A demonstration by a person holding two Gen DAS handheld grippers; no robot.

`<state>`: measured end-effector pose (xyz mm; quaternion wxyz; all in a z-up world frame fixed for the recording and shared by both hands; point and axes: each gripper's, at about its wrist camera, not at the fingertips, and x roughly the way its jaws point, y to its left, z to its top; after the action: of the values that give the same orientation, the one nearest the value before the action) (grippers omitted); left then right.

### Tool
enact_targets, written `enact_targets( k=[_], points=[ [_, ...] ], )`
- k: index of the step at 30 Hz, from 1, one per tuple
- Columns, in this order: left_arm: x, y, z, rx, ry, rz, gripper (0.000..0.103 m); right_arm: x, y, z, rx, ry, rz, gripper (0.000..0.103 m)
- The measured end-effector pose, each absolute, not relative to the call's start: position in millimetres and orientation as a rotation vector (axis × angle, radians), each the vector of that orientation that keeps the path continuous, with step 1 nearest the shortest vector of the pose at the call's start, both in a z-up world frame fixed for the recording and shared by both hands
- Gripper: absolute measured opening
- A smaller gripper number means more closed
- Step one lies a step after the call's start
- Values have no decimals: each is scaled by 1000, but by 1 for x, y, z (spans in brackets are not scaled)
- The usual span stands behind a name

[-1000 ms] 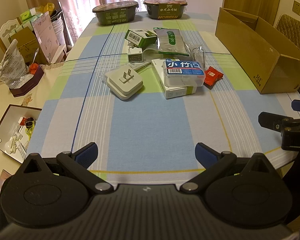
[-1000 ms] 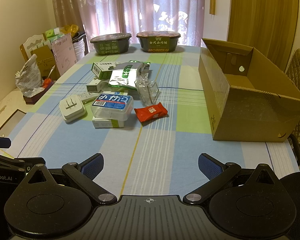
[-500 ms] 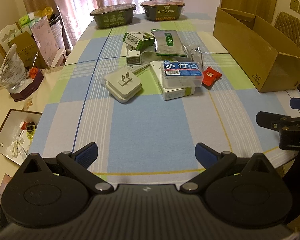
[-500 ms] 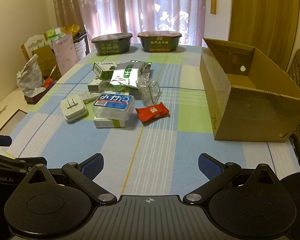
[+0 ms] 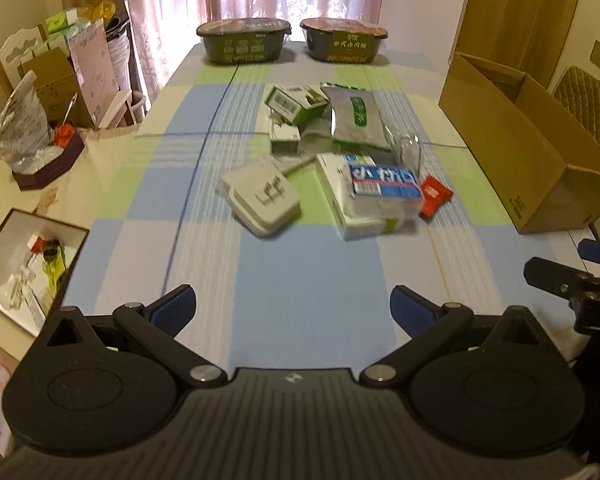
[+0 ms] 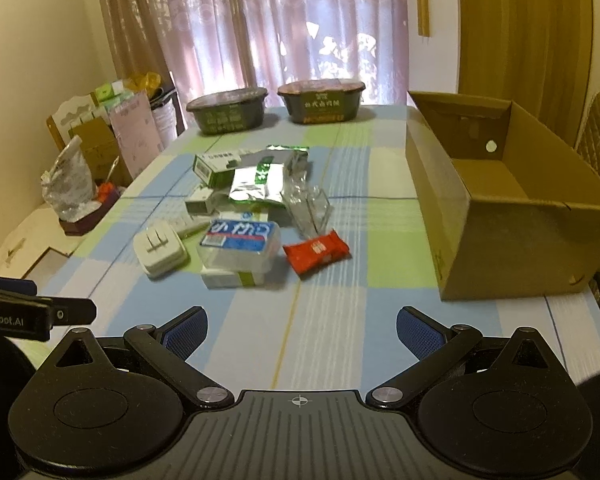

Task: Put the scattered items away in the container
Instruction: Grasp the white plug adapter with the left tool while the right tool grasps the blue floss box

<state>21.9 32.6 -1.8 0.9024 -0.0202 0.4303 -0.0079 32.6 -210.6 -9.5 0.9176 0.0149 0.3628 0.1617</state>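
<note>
A heap of small items lies mid-table: a white plug adapter (image 5: 265,197) (image 6: 160,249), a clear tub with a blue label (image 5: 382,184) (image 6: 240,246) on a white box, a red snack packet (image 5: 435,196) (image 6: 316,252), a silver-green pouch (image 5: 358,118) (image 6: 260,184), a green-white carton (image 5: 294,102) (image 6: 216,166) and a clear plastic case (image 6: 306,208). The open cardboard box (image 5: 512,140) (image 6: 496,208) stands at the right, empty inside. My left gripper (image 5: 292,308) and right gripper (image 6: 302,330) hover open over the near table edge, holding nothing.
Two dark instant-noodle bowls (image 6: 228,114) (image 6: 320,100) stand at the far end by the curtains. Boxes, bags and a tray of clutter (image 5: 32,264) fill a side surface on the left. A chair (image 6: 598,128) sits behind the cardboard box. Bare checked cloth (image 5: 300,264) lies before the heap.
Both views have tilted upward and lifted slightly, showing more of the curtains and far wall. The items on the table have not moved. Both grippers stay open.
</note>
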Motion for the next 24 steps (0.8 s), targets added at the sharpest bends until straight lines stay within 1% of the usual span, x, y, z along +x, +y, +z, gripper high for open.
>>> enact_targets(
  k=[6, 15, 24],
  points=[
    [51, 49, 2, 74, 882, -109, 102, 50, -187, -8, 26, 775, 332, 103],
    [83, 55, -10, 381, 821, -267, 102, 82, -151, -19, 23, 796, 292, 103],
    [123, 67, -36, 394, 850, -367, 102, 117, -124, -42, 41, 816, 273, 103]
  ],
)
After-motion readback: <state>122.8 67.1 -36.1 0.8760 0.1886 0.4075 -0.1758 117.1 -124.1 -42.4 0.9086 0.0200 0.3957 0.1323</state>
